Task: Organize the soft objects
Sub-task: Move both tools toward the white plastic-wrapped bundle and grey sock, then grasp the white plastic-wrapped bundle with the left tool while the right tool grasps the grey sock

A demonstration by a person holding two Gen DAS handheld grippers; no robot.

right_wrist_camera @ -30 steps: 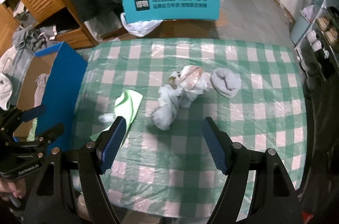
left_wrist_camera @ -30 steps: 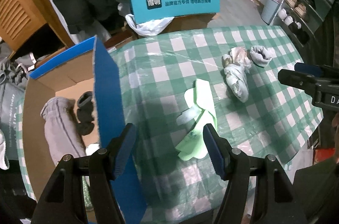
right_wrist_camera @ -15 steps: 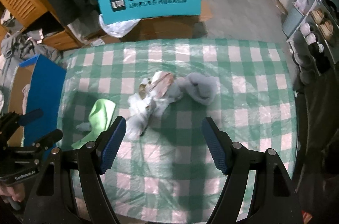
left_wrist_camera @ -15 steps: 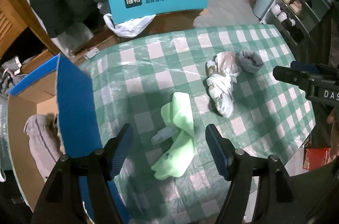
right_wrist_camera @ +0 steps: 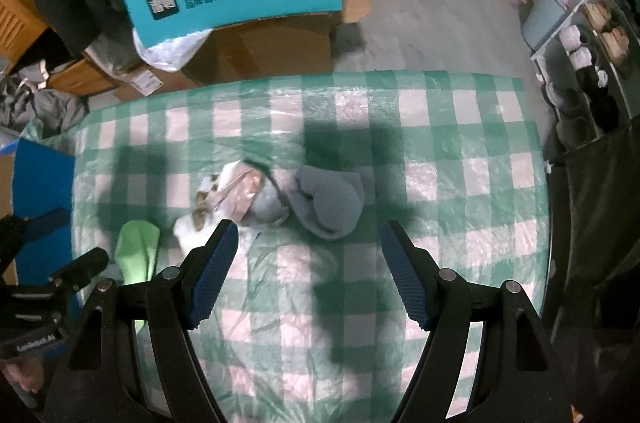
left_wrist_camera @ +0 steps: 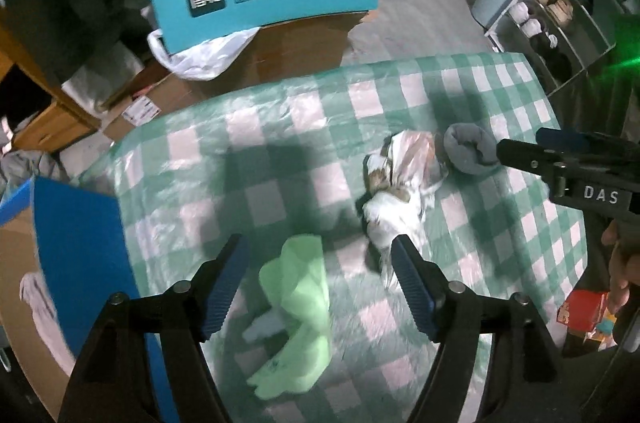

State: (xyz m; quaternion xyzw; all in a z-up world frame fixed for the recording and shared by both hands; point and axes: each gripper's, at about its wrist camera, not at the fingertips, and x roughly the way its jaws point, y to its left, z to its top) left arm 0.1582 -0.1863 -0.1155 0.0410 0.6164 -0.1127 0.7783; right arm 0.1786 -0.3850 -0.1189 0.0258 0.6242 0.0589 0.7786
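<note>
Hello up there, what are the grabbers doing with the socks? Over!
Left tool empty, opening above the green sock. Right tool open, empty, over the grey sock. Nothing in the way.

Left gripper [left_wrist_camera: 320,283] held over checked cloth [left_wrist_camera: 280,159], jaws opening, green sock [left_wrist_camera: 298,307] seen between them, untouched. White bundle [left_wrist_camera: 394,203] and grey sock [left_wrist_camera: 468,151] lie beyond. Blue box [left_wrist_camera: 80,243] at left.

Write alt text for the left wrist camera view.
The left claw, jaws opening and empty, hangs above a light green cloth on a green-checked table. A white patterned bundle and grey sock lie beyond.
</note>
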